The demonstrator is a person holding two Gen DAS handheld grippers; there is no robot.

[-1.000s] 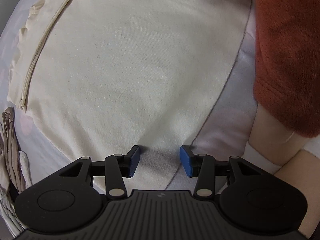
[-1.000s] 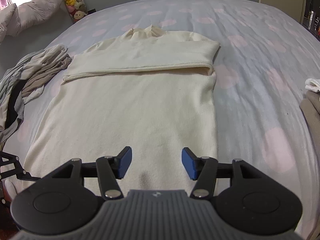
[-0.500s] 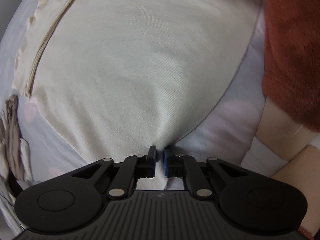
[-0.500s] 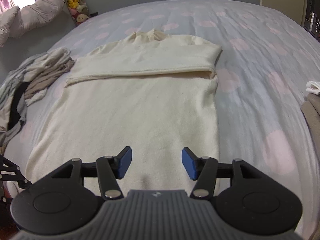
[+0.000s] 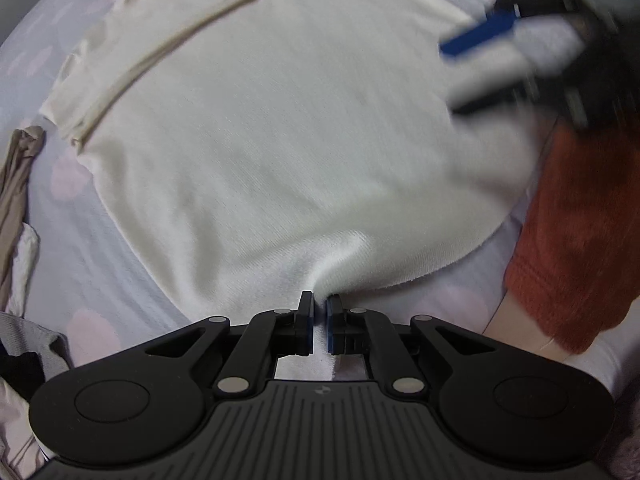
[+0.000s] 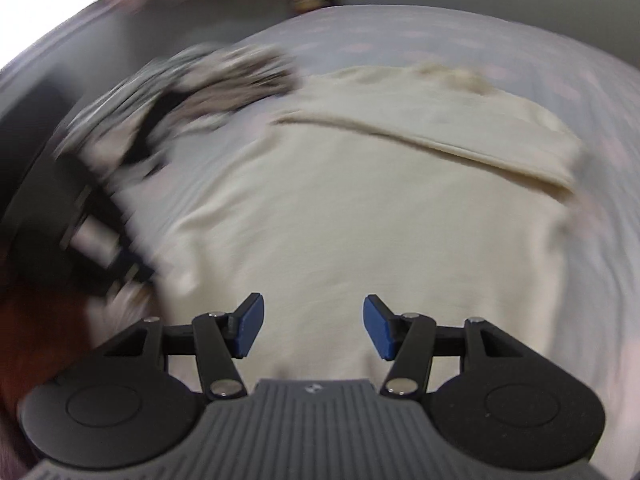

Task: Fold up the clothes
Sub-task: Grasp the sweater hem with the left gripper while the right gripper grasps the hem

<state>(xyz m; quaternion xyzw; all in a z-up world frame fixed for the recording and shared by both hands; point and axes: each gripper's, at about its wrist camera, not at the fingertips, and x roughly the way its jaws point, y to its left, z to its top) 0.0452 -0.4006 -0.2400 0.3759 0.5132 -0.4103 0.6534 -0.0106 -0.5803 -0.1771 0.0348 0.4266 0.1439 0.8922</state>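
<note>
My left hand-held gripper [image 5: 319, 320] pinched the cream sweater's [image 5: 280, 140] hem near the bed's [image 6: 580, 52] edge, my right hand-held gripper [image 6: 312, 328] hovered spread above it; matching grips would keep the fold even.

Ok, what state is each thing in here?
Left gripper: shut on the sweater's hem.
Right gripper: open, above the sweater, blurred.
Sweater: flat on the bed, sleeve folded across the chest.
Clothes pile: heaped beside the sweater.
</note>
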